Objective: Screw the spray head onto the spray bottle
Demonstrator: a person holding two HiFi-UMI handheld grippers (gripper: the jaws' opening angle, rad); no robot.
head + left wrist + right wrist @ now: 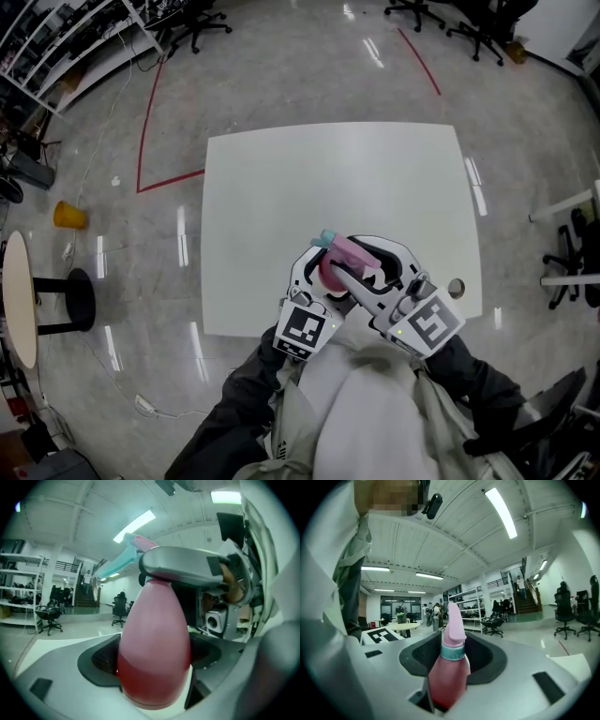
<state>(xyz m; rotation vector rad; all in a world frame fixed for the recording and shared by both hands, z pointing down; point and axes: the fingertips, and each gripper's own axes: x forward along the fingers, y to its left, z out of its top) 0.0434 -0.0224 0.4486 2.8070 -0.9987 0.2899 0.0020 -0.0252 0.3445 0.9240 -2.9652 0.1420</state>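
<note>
Left tool [153,660] clamps smooth pink teardrop bottle [154,616]; right tool [451,660] pinches its spray head [453,623].

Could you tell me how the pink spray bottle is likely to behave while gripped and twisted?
The spray bottle has a smooth, glossy, egg-shaped body, so it may slip or twist between the pads of the left tool. Its darker lower part suggests some liquid inside, so it is probably bottom-heavy. The spray head juts sideways, so it would likely roll unevenly.
</note>
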